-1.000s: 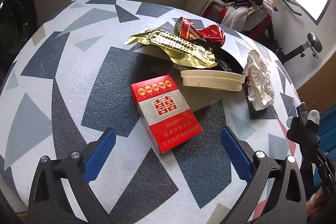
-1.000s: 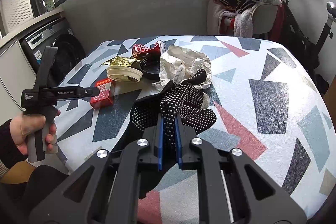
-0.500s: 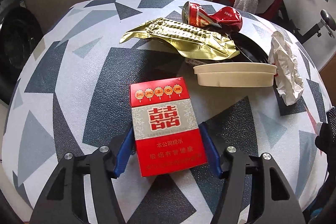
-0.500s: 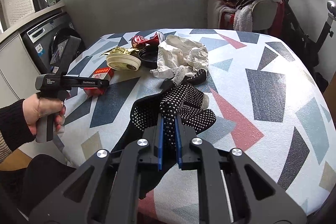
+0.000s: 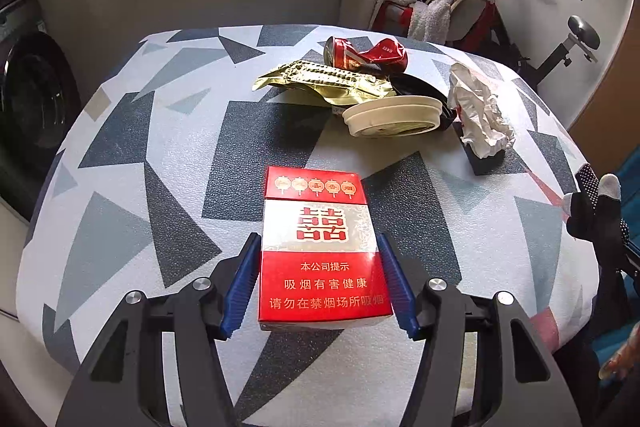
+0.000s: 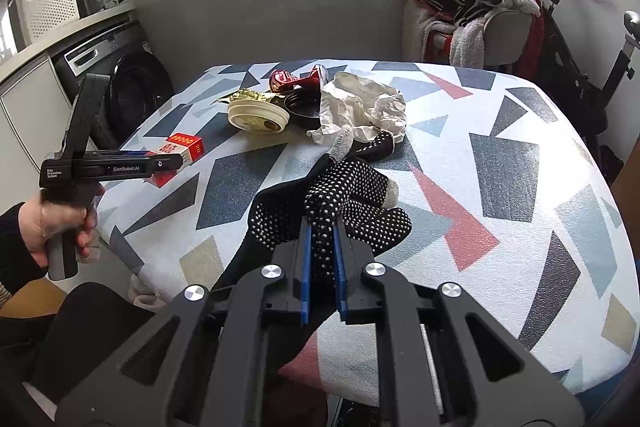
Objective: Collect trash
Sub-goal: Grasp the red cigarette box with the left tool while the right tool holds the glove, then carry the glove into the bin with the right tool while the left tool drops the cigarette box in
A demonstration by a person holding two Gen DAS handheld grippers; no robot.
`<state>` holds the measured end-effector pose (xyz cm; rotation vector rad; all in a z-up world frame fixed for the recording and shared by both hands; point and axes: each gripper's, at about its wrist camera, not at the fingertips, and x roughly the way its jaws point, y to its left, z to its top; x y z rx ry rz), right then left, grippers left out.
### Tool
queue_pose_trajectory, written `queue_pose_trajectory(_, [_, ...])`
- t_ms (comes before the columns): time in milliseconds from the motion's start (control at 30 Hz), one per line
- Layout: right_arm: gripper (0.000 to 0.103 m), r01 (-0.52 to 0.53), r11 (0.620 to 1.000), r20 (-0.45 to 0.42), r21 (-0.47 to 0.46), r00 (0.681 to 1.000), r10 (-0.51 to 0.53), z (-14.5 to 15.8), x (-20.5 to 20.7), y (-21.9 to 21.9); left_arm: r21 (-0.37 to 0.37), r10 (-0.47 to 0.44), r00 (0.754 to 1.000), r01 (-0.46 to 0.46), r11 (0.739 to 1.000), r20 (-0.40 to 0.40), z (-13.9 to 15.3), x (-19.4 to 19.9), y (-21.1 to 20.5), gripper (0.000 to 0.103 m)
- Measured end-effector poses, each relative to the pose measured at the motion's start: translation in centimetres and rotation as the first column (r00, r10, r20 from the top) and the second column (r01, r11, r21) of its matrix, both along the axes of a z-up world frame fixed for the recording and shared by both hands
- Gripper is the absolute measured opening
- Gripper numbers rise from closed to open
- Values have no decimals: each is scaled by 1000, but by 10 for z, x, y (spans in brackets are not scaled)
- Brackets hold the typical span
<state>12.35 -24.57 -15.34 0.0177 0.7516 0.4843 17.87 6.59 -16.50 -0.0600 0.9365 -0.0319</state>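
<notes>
A red and white cigarette pack [image 5: 320, 247] sits between the blue pads of my left gripper [image 5: 318, 239]. Its jaws are closing and the pads touch both long sides of the pack. The right wrist view shows that left gripper [image 6: 176, 159] near the table's left edge with the pack [image 6: 182, 149] in it. My right gripper [image 6: 322, 223] is shut on a black dotted glove [image 6: 344, 195] that drapes over the table. Farther back lie a crushed red can [image 5: 366, 57], a gold wrapper [image 5: 324, 83], a cream lid [image 5: 394, 115] and crumpled white paper [image 5: 480, 115].
The table [image 5: 160, 147] wears a cloth of grey, blue and red shapes. A black lid [image 6: 304, 105] lies among the trash. A washing machine [image 6: 132, 95] stands left, a chair piled with clothes [image 6: 476, 11] behind, an exercise bike [image 6: 616, 75] right. A person's hand [image 6: 52, 223] holds the left gripper.
My left gripper came up to the cigarette pack and went from wide open to closed against its sides, then drew back with it. The right gripper shifted slightly, still gripping the glove.
</notes>
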Motion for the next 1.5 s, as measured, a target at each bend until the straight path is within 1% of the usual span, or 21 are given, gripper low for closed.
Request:
queue_pose_trajectory(133, [13, -24, 1000, 12, 12, 1000, 24, 4, -13, 0, -20, -68, 996, 69, 997, 53, 13, -38, -11, 57])
queue_pose_trajectory(300, [13, -66, 998, 18, 7, 998, 66, 4, -28, 4, -27, -150, 982, 154, 988, 113, 26, -84, -28, 57])
queue_pose_trajectory(367, [13, -100, 995, 22, 15, 995, 100, 4, -36, 7, -32, -182, 974, 187, 982, 136, 30, -101, -34, 57])
queue_pose_trajectory(467, [14, -163, 986, 20, 20, 986, 163, 1, -49, 14, -16, -232, 958, 238, 971, 171, 36, -124, -42, 57])
queue_pose_trajectory(533, [14, -200, 980, 6, 18, 980, 200, -3, -58, 19, -5, -258, 948, 263, 965, 185, 38, -137, -48, 57])
queue_pose_trajectory(633, [14, -254, 967, -30, 13, 967, 255, -13, -70, 29, -11, -282, 938, 290, 957, 201, 41, -152, -53, 57])
queue_pose_trajectory(800, [14, -350, 937, -104, 0, 932, 348, -32, -90, 48, -46, -281, 937, 296, 954, 205, 40, -163, -52, 57])
queue_pose_trajectory(867, [14, -385, 923, -146, 17, 912, 384, -40, -95, 54, -56, -278, 938, 295, 954, 205, 38, -164, -50, 57])
queue_pose_trajectory(1100, [14, -445, 895, -264, 27, 861, 436, -63, -105, 68, -82, -271, 940, 292, 953, 207, 34, -168, -45, 57])
queue_pose_trajectory(1267, [14, -494, 868, -344, 45, 808, 478, -76, -113, 77, -87, -272, 940, 294, 952, 203, 30, -171, -44, 57])
queue_pose_trajectory(1300, [14, -499, 865, -355, 43, 802, 480, -79, -115, 78, -89, -272, 941, 294, 952, 203, 30, -171, -44, 57])
queue_pose_trajectory(1400, [14, -482, 876, -375, 17, 809, 452, -86, -111, 78, -93, -271, 941, 294, 951, 204, 29, -171, -43, 57])
queue_pose_trajectory(1500, [14, -455, 890, -380, 2, 824, 421, -88, -107, 77, -89, -279, 938, 302, 949, 205, 27, -172, -43, 57])
